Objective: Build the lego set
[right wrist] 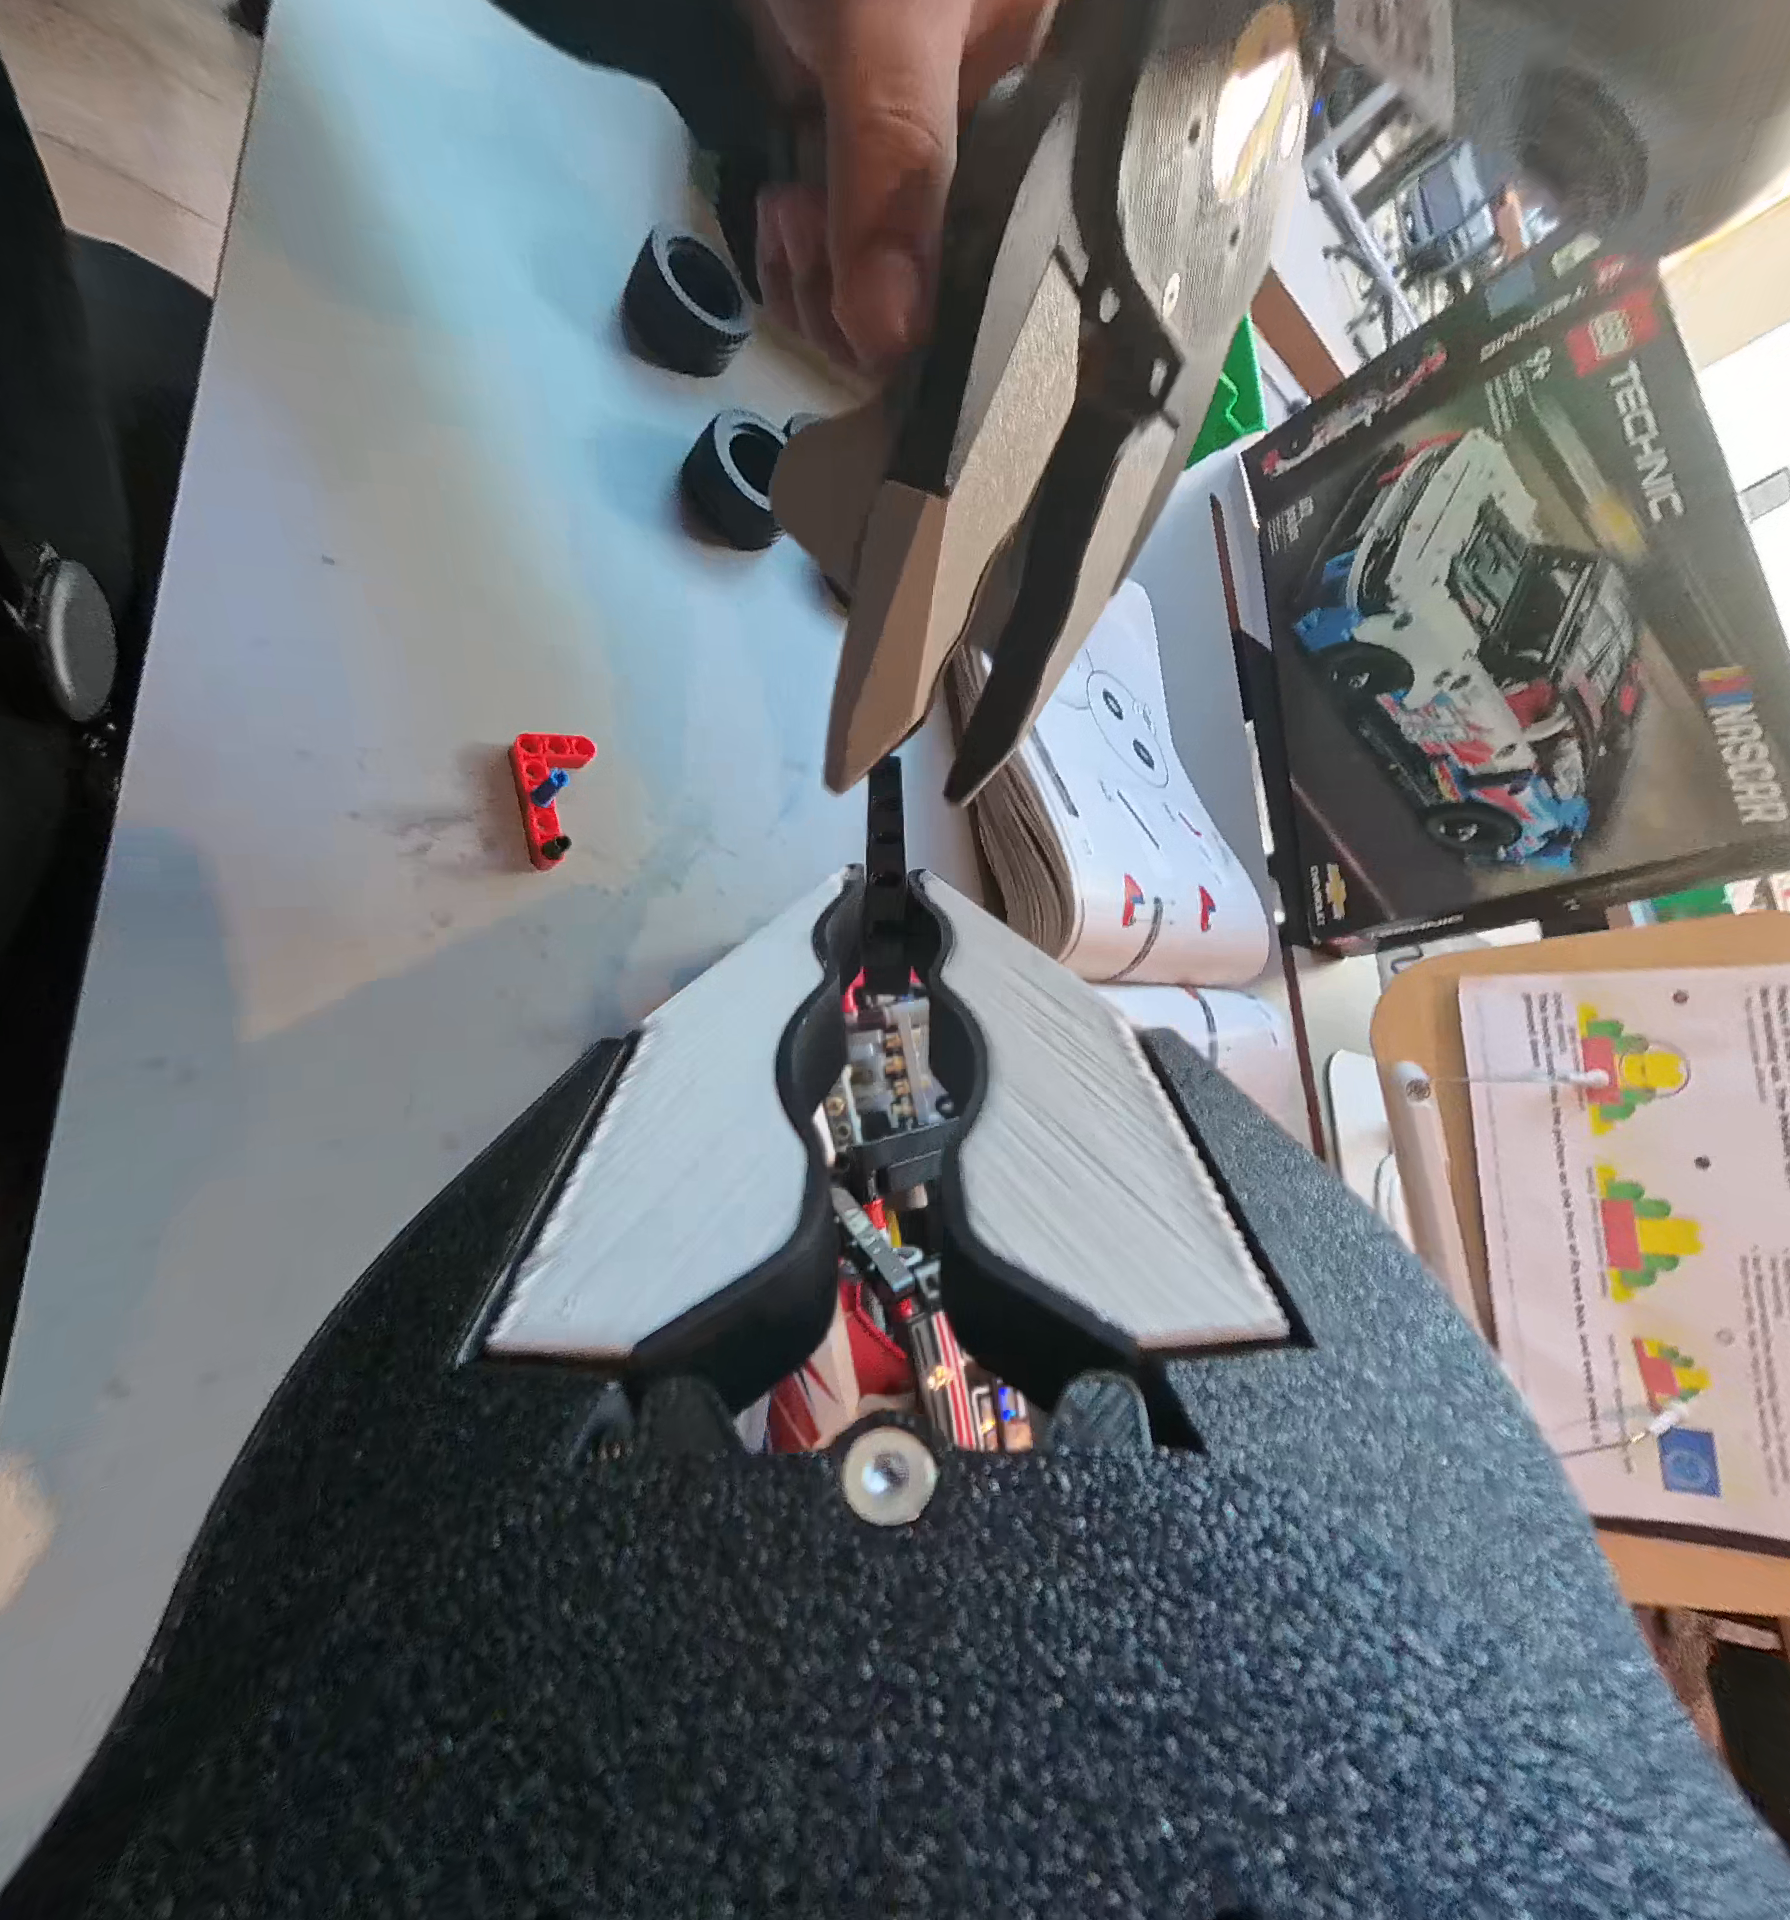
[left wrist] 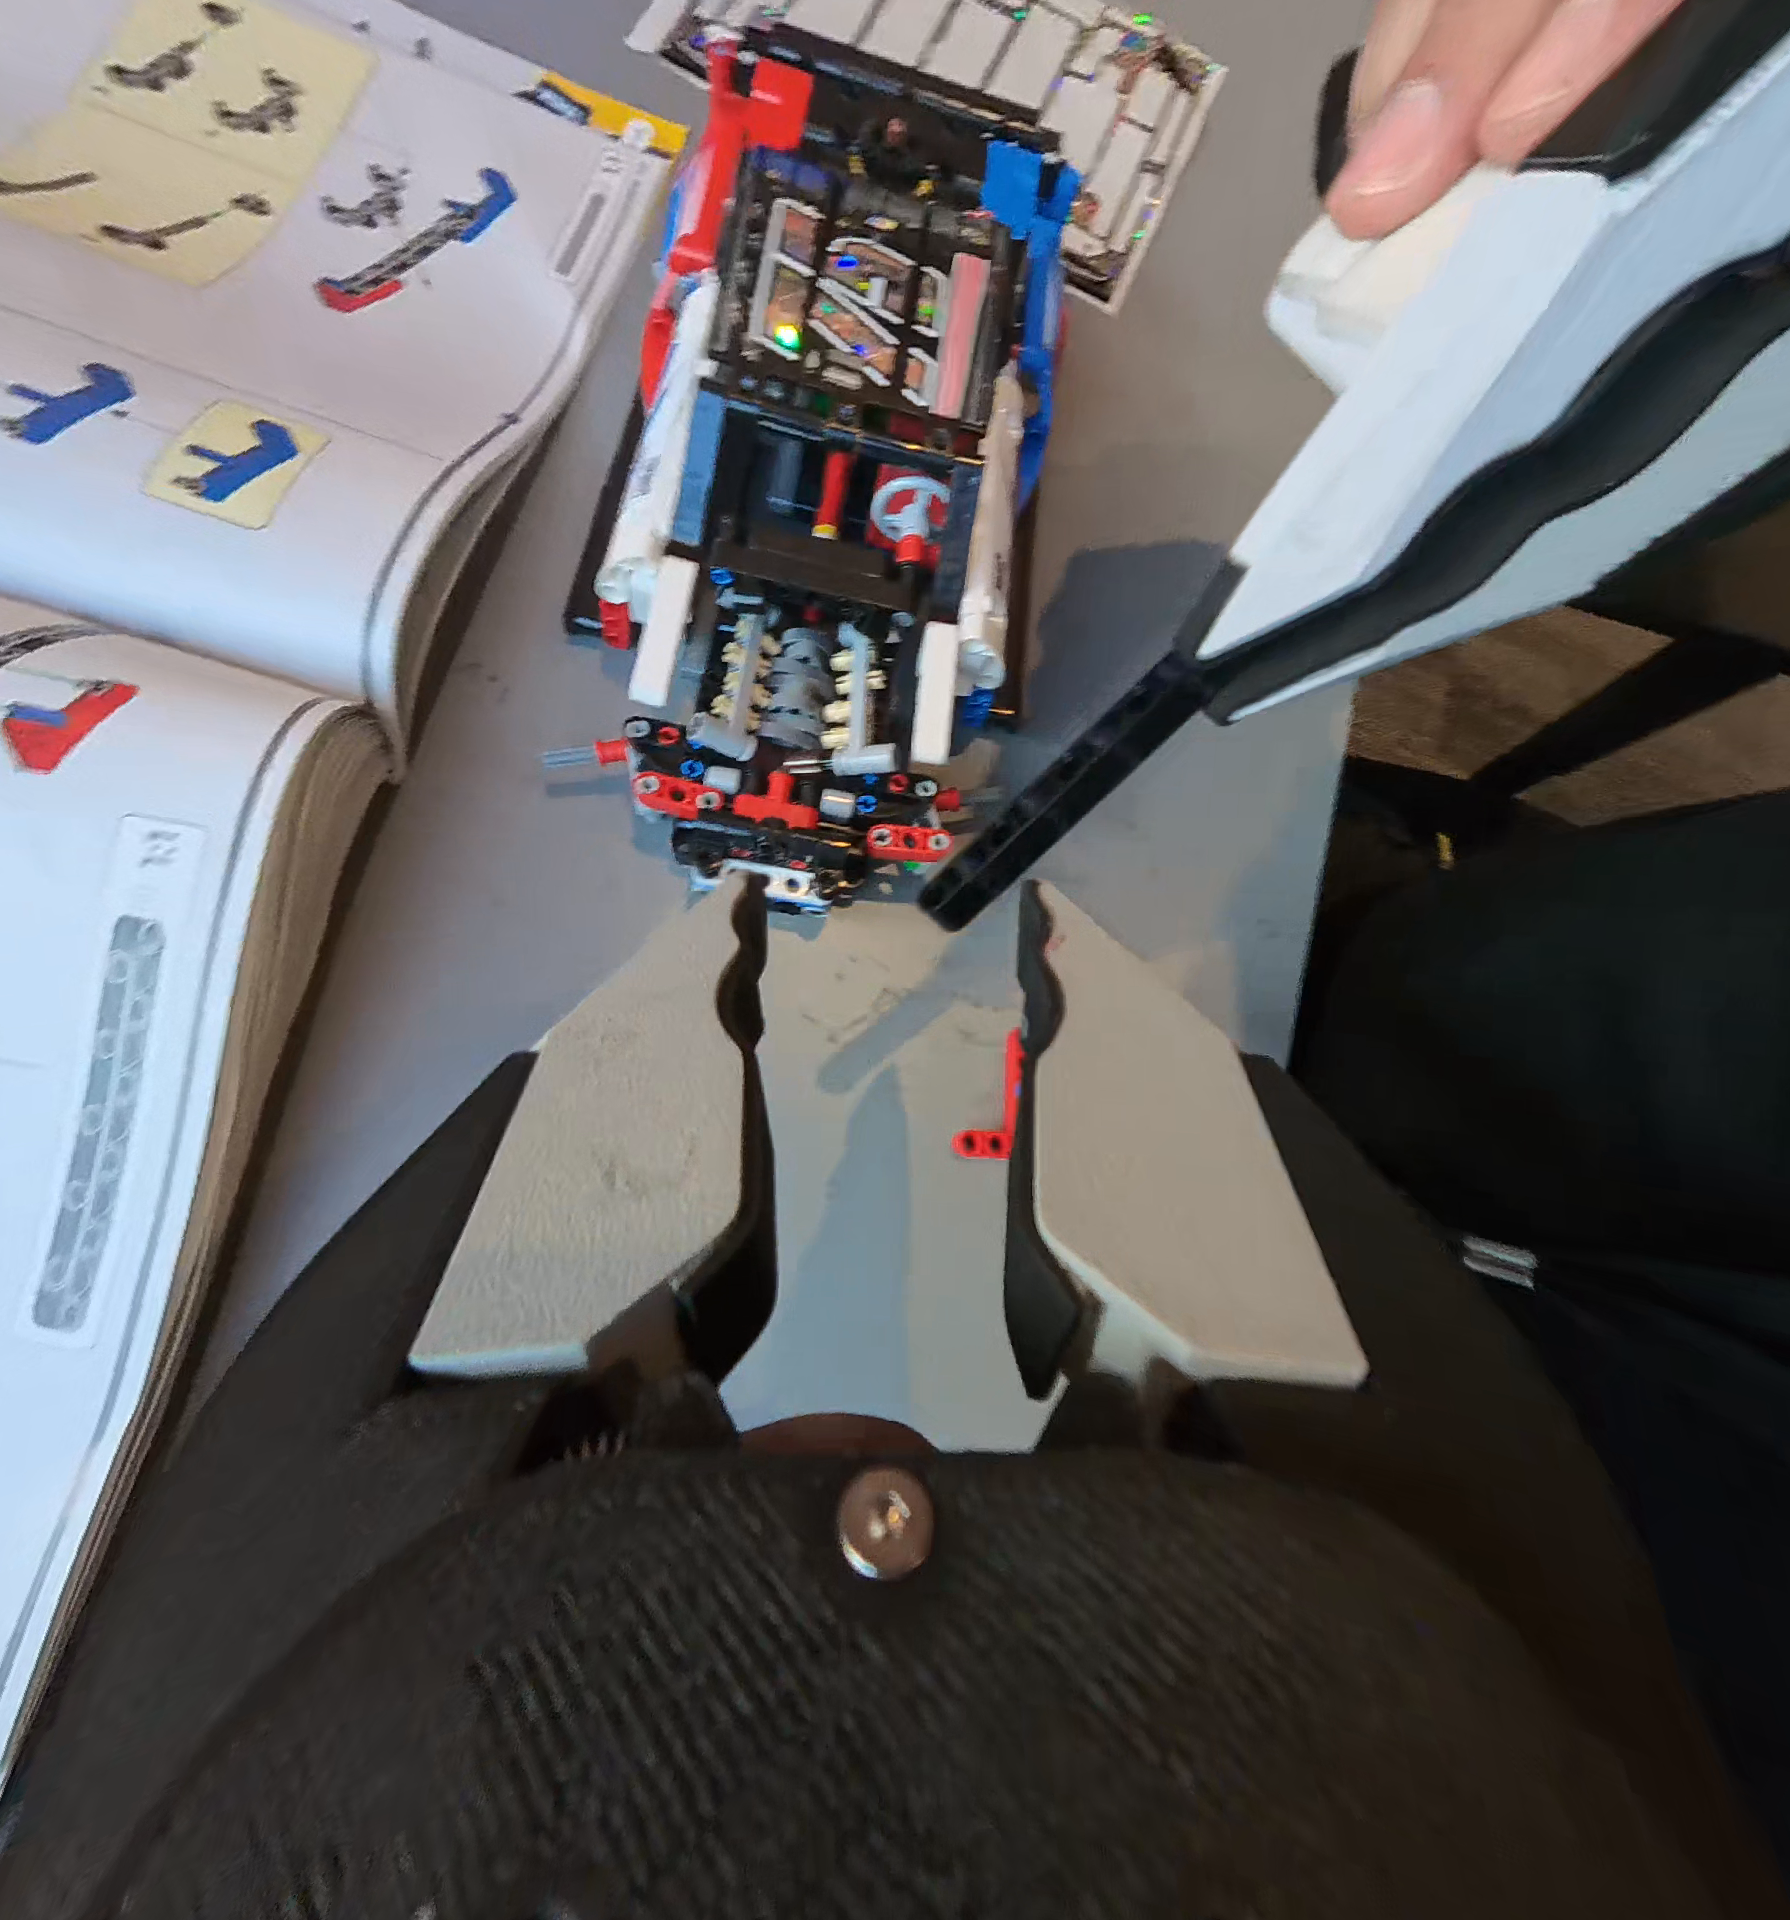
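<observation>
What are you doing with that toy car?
A person is building a lego car with a gripper in each hand. The right gripper has its jaws shut on a long black beam and holds it beside the car's near end. The left gripper hangs open and empty just in front of the car. A red L-shaped piece lies loose on the table, and the instruction book lies open.
</observation>
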`<state>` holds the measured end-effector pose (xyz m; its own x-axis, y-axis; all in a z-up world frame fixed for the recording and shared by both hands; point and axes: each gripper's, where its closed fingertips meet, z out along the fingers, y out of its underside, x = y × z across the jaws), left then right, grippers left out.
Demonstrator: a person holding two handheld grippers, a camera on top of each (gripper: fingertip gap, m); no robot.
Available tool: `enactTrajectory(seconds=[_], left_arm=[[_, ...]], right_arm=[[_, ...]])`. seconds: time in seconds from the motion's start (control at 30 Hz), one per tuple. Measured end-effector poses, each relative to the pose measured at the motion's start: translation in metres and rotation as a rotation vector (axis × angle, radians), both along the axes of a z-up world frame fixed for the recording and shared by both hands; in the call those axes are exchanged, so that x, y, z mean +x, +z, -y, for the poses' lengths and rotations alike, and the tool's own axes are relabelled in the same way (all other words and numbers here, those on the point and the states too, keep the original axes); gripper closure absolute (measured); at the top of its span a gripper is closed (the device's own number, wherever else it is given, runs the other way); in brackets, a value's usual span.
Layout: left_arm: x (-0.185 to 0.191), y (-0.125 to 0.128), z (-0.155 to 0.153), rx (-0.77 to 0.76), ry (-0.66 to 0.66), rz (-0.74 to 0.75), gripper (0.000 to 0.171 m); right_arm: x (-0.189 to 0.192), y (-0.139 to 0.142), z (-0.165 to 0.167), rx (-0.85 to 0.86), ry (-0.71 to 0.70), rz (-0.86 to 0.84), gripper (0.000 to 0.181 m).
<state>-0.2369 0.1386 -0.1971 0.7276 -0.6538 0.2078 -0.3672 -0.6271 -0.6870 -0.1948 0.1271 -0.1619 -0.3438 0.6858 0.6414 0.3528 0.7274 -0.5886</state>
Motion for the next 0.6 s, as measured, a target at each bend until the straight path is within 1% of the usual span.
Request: enactTrajectory(seconds=[0.07,0.13,0.17,0.2,0.27,0.37,0.43,0.53,0.6], left_arm=[[0.009,-0.002,0.005,-0.030,-0.055,0.026,0.129],[0.015,-0.006,0.011,-0.049,-0.109,0.033,0.140],[0.017,-0.007,0.011,-0.043,-0.122,0.030,0.144],[0.016,-0.007,0.010,-0.030,-0.125,0.023,0.151],[0.018,-0.008,0.011,-0.028,-0.138,0.027,0.154],[0.019,-0.011,0.006,-0.012,-0.121,0.013,0.154],[0.017,-0.012,0.002,0.030,-0.094,-0.017,0.156],[0.016,-0.006,0.004,0.123,-0.069,-0.049,0.159],[0.016,-0.004,0.009,0.160,-0.065,-0.074,0.161]], right_arm=[[-0.003,0.004,0.001,0.039,0.009,-0.020,0.174],[-0.004,0.003,0.001,0.094,0.019,-0.022,0.174],[-0.003,0.002,0.001,0.108,0.024,-0.022,0.174],[-0.001,0.000,0.002,0.098,0.034,-0.022,0.174],[0.001,-0.003,0.000,0.056,0.031,-0.028,0.174],[0.003,-0.007,-0.006,0.018,0.025,-0.038,0.174],[0.002,-0.011,-0.011,-0.046,0.006,-0.026,0.174],[0.002,-0.013,-0.014,-0.161,-0.024,-0.010,0.174],[0.002,-0.017,-0.013,-0.235,-0.039,0.029,0.169]])
